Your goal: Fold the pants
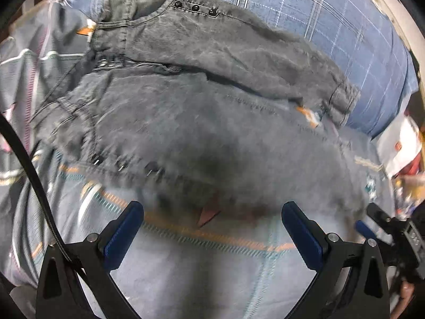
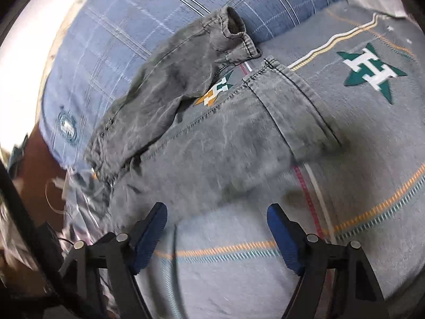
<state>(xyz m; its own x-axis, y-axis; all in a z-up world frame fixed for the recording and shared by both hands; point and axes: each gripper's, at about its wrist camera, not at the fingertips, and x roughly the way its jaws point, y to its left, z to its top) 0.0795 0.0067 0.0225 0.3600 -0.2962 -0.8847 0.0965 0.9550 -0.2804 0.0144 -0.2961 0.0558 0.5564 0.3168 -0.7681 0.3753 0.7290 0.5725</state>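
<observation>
One pair of grey denim pants [image 1: 212, 122] lies spread over a grey bedspread [image 1: 202, 265] with orange and teal stripes. In the right wrist view the two legs fan toward 12 and 1 o'clock: one cuff [image 2: 233, 26] rests against a blue plaid pillow [image 2: 111, 37], the other, a wide turned-up cuff [image 2: 294, 111], lies flat on the spread. Three printed star emblems show there, one [image 2: 372, 71] at 2 o'clock in the open and two partly covered between the legs. The pants' near edge runs just ahead of both tools, with bare bedspread from 5 to 7 o'clock below it.

The left gripper [image 1: 212, 228] hangs released, its blue pads [image 1: 124, 234] spread wide with nothing between them. The right gripper [image 2: 217, 234] is likewise unclenched over bare spread, holding nothing. At 3 o'clock in the left view the bed ends at a white bag [image 1: 401, 146]; no containers with visible contents show.
</observation>
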